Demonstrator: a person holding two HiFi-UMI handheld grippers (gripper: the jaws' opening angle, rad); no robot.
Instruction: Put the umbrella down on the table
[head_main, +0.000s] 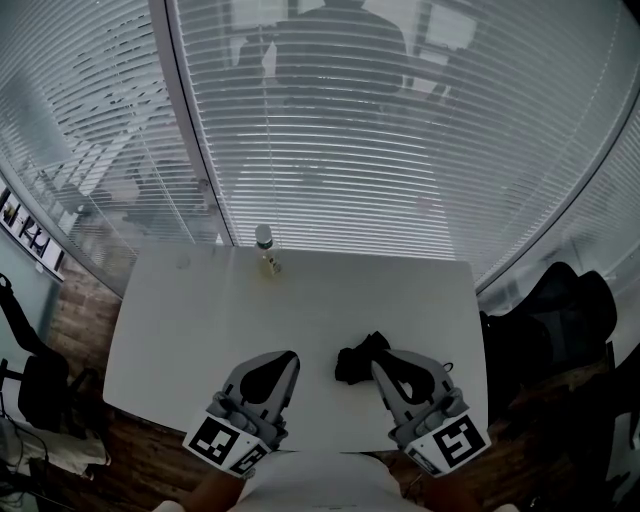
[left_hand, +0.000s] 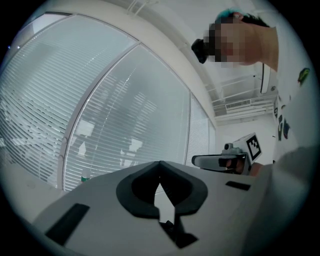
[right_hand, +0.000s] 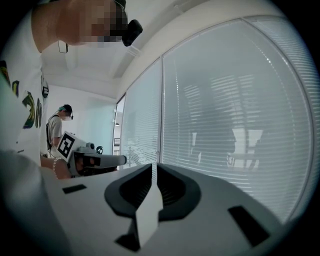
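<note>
1. On the bench (head_main: 190, 310), toward its near edge, the black umbrella (head_main: 356, 360) lies folded, at the tip of the right gripper (head_main: 380, 366).
2. Jaws of the right gripper are together, with nothing between them.
3. Jaws of the left gripper (head_main: 291, 356) are together and empty, apart from the umbrella.
4. At the far edge a bottle (head_main: 265, 245) stands upright before the blinds (head_main: 400, 150).

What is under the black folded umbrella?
The black folded umbrella lies on the white rectangular table; nothing else shows beneath. The grey right claw covers its right end.
</note>
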